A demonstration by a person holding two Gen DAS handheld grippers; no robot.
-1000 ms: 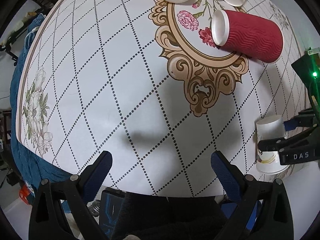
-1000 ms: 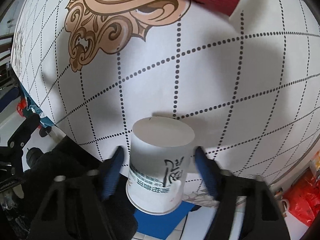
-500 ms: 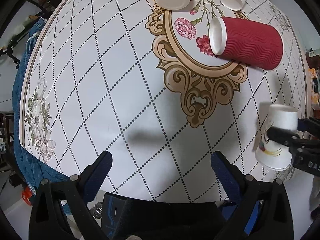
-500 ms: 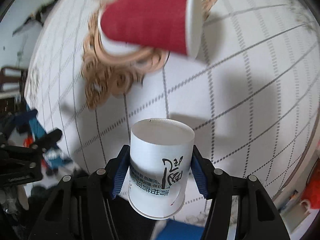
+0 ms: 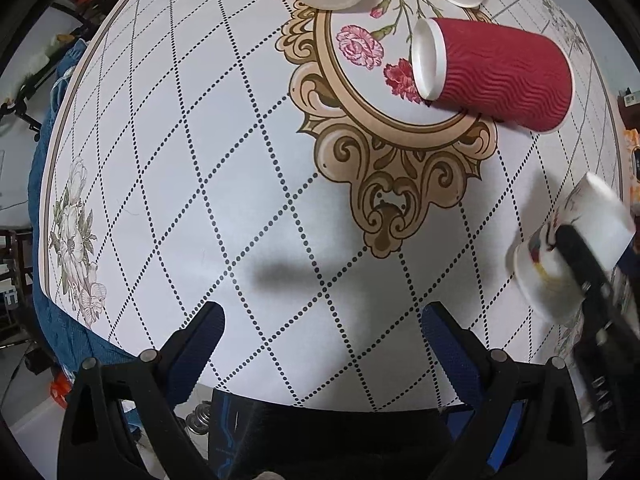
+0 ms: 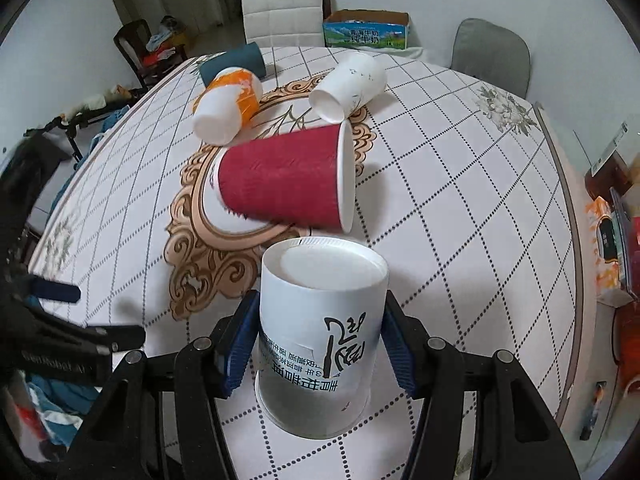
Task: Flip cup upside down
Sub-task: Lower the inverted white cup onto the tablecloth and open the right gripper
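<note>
My right gripper (image 6: 318,340) is shut on a white paper cup (image 6: 320,320) with black lettering; its flat base points away from me and its mouth toward the camera. In the left wrist view the same cup (image 5: 572,248) is tilted above the table's right edge, blurred, with the right gripper's black finger (image 5: 580,264) across it. My left gripper (image 5: 322,344) is open and empty over the table's near edge.
A red ribbed cup (image 6: 288,178) lies on its side in the middle of the round patterned table (image 6: 460,200). Behind it lie an orange-and-white cup (image 6: 228,106), a white cup (image 6: 348,84) and a dark teal cup (image 6: 236,62). Chairs and a box stand beyond.
My right gripper closed on the white cup, lifted it off the table and tipped it from pointing down at the table to nearly level. The left gripper stayed open and nearly still.
</note>
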